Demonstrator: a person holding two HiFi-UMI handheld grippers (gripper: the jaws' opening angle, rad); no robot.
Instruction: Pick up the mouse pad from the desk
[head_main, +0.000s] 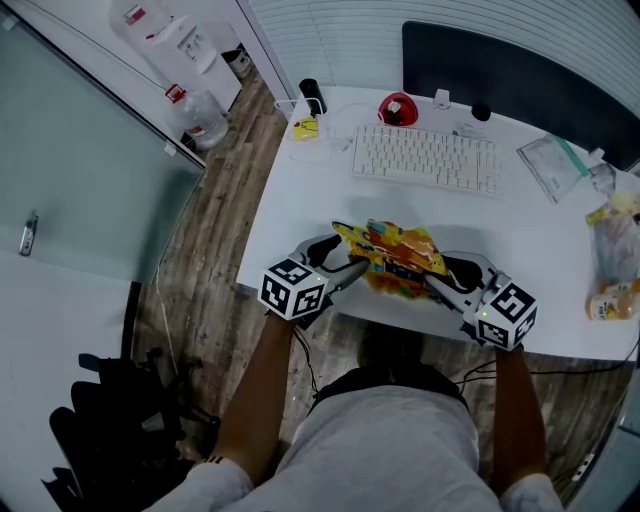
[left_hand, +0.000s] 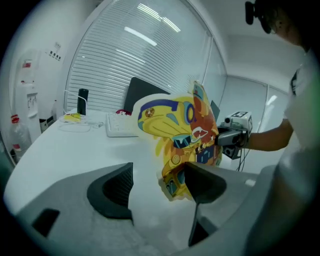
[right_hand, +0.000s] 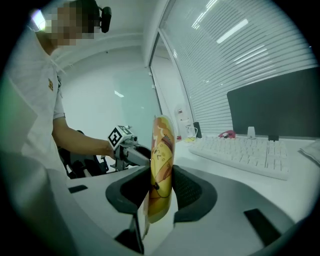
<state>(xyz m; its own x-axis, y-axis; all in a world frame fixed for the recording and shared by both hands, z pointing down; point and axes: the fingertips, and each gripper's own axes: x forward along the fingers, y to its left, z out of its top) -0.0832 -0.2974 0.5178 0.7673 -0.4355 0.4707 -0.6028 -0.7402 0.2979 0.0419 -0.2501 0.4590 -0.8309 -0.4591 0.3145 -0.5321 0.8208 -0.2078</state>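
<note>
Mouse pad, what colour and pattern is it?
The mouse pad is yellow and orange with a busy cartoon print, clearest in the left gripper view.

Floor (head_main: 205, 250): brown wood planks.
Desk (head_main: 290, 230): white, set against blinds.
Blinds (head_main: 340, 40): white, closed.
Partition (head_main: 80, 140): frosted glass, left.
Light: bright strips (left_hand: 145, 32) reflected on blinds.

Counted at one white desk (head_main: 295, 215): one mouse pad (head_main: 395, 258), one keyboard (head_main: 425, 158), one dark monitor (head_main: 520, 75), one red item (head_main: 398, 108) and one yellow item (head_main: 305, 128). Two plastic bags: one clear bag (head_main: 548, 165), one yellowish bag (head_main: 612, 270). Two grippers: left gripper (head_main: 350, 268), right gripper (head_main: 432, 281). Off the desk: one water dispenser (head_main: 190, 50) and two jugs, top jug (head_main: 135, 15) and floor jug (head_main: 205, 120). One person (head_main: 390, 440).
</note>
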